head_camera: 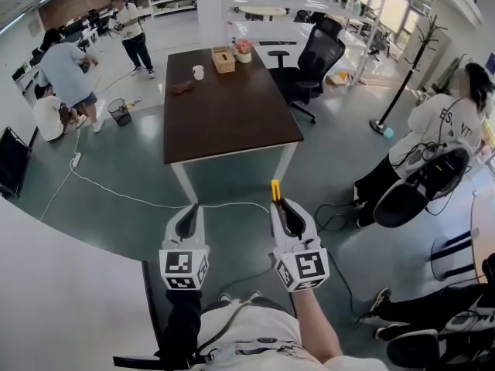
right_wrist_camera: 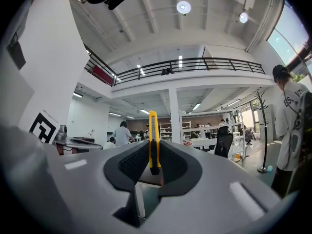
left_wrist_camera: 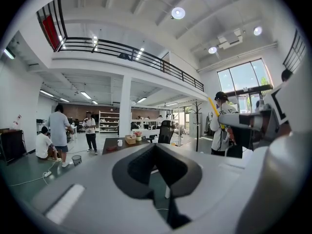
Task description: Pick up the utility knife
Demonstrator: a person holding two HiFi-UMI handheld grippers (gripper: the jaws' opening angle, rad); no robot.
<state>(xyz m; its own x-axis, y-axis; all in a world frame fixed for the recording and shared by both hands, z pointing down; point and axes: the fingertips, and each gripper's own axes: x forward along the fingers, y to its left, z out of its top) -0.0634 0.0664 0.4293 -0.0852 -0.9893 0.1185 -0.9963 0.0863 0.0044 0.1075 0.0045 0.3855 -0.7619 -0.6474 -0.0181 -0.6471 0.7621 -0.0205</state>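
A yellow utility knife (head_camera: 274, 190) stands upright between the jaws of my right gripper (head_camera: 283, 207), which is shut on its lower part. In the right gripper view the utility knife (right_wrist_camera: 153, 140) sticks up above the dark pads (right_wrist_camera: 130, 162), pinched at the middle of the right gripper (right_wrist_camera: 154, 155). My left gripper (head_camera: 189, 211) hangs level beside it, shut, with nothing between its jaws. The left gripper view shows the left gripper (left_wrist_camera: 156, 150) empty, and the knife (left_wrist_camera: 215, 112) as a thin yellow strip at the right. Both are held in the air over the floor.
A brown table (head_camera: 228, 107) stands ahead with a tissue box (head_camera: 223, 59), a cup (head_camera: 198, 72) and a small dark object. A black office chair (head_camera: 319, 56) stands at its right. People stand and sit at left and right. A white cable (head_camera: 116, 193) crosses the floor.
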